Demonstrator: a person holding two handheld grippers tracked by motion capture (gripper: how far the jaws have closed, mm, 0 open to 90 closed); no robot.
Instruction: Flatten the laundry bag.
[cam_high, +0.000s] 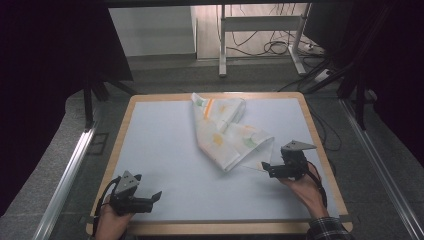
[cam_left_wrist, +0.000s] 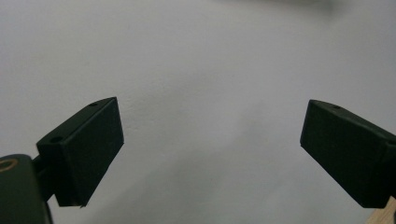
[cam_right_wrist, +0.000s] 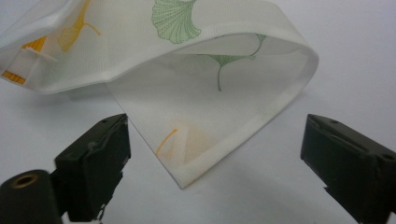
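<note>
Both grippers spread, holding nothing.
Right gripper (cam_right_wrist: 212, 163) straddles the corner of a folded leaf-print cloth (cam_high: 227, 132) lying mid-table toward the far edge; left gripper (cam_left_wrist: 212, 144) over bare table (cam_high: 165, 150), near edge, well apart.

Lab: framed table (cam_high: 127, 120) (floor cables (cam_high: 272, 47))

Floor: grey carpet (cam_high: 165, 75).
Beyond the surface's far edge: white desk frame (cam_high: 260, 22), tangled cables (cam_high: 280, 47).
Sides: dark curtains (cam_high: 45, 75).
</note>
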